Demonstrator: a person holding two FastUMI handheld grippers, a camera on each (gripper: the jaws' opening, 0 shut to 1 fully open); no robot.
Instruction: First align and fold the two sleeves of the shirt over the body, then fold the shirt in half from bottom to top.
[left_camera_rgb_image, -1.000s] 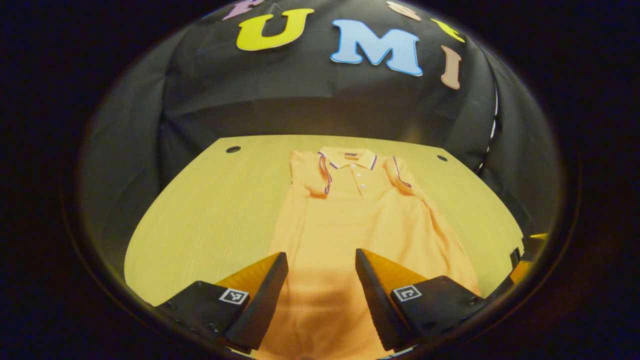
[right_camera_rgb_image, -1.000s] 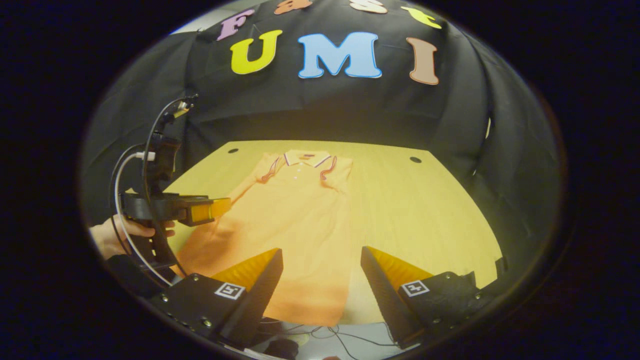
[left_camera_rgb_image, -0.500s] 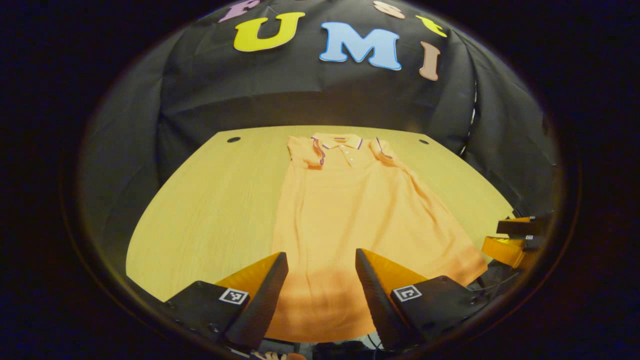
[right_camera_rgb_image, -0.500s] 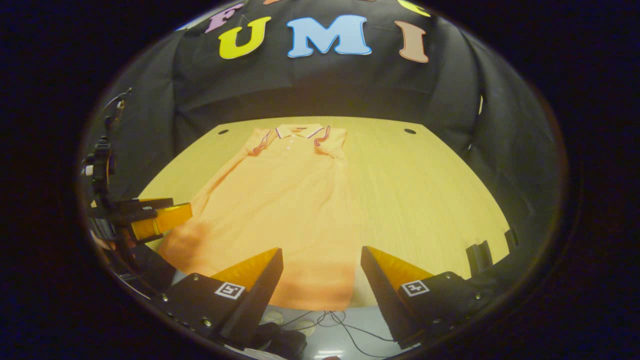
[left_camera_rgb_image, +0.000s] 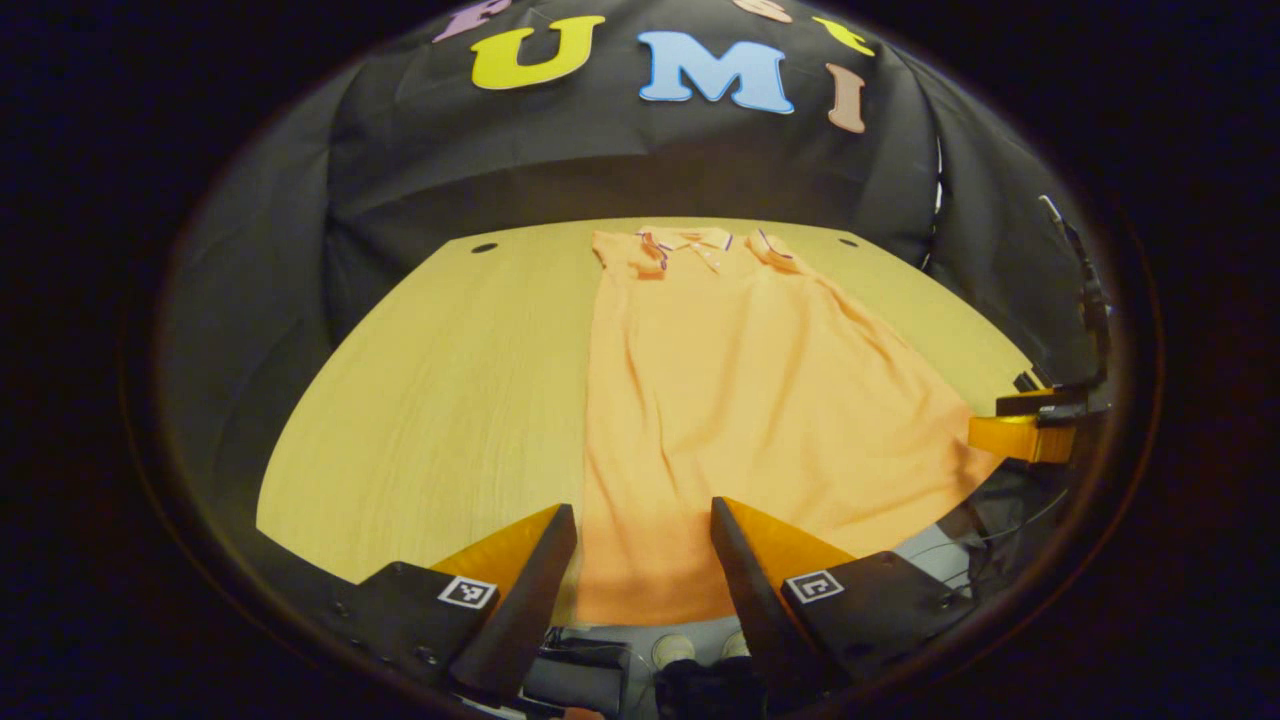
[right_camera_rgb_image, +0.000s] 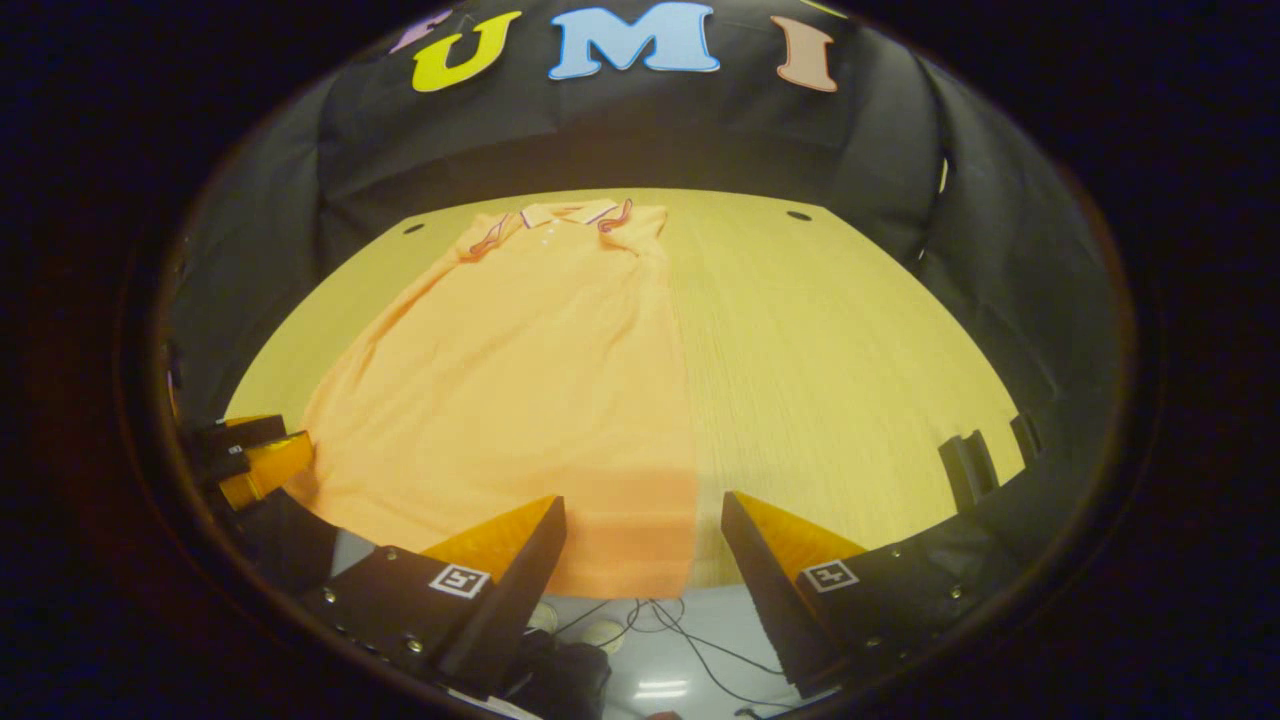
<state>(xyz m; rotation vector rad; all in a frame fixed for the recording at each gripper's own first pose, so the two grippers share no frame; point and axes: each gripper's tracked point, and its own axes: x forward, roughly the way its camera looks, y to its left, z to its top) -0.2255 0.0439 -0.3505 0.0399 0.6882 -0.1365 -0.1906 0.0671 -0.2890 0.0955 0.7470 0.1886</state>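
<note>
Now the orange polo shirt lies flat on the pale wooden bench, sleeves folded in, hem at the near edge. Left tongs and right tongs gape wide, empty. Grabbing uneven hem corners could make a crooked fold.

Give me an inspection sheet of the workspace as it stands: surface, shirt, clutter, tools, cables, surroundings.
Surface: wooden table, two round holes near its far edge.
Job's things: orange polo shirt lying flat, collar at the far side, both sleeves folded over the body, hem at the near table edge, not yet folded up.
Clutter: nothing seen on the table.
Tools: left tool open, over the hem's left corner; right tool open, over the hem's right corner; neither touching the cloth.
Cables: loose black cables on the floor below the near edge.
Surroundings: black cloth wall behind the table.
</note>
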